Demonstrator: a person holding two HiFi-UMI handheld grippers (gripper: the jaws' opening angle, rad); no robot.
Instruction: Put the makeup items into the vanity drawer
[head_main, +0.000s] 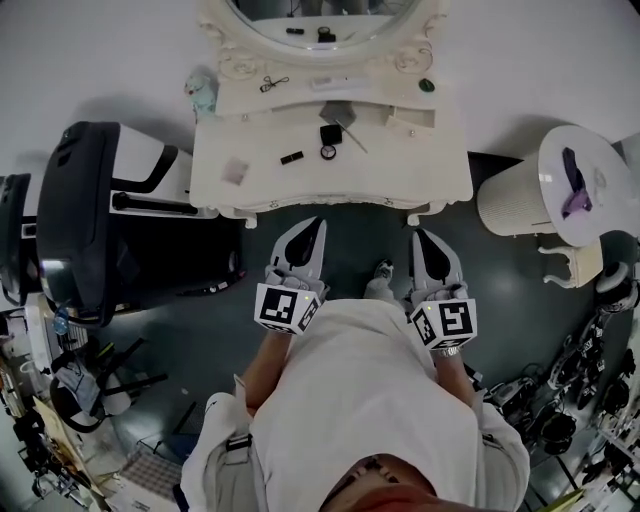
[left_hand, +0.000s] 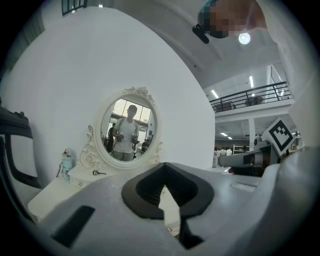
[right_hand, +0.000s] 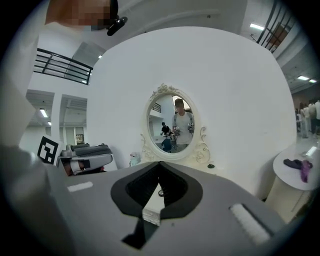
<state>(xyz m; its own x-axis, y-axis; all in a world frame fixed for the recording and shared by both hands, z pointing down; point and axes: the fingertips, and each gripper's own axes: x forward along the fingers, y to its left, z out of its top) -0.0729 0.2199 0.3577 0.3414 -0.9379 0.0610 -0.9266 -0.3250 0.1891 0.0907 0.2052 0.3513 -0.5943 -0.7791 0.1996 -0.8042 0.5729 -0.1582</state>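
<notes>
White vanity desk (head_main: 400, 180) ahead, makeup items (head_main: 330, 134) scattered on top. Closed and empty: left claw (head_main: 318, 224), right claw (head_main: 417, 234); best opened before reaching in.

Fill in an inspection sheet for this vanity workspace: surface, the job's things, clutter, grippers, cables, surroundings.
Surface: white vanity top, mostly bare; oval mirror behind it.
Job's things: black tube, round compact, black square case and thin stick lie loose on the top.
Clutter: pale pad on the top; small figurine at the left end; scissors-like item on the raised shelf.
Grippers: left gripper and right gripper both shut, empty, short of the vanity over the dark floor.
Cables: nothing seen on the vanity; floor gear at the lower corners too small to tell.
Surroundings: black machine on the left; round side table bearing a purple item on the right.
</notes>
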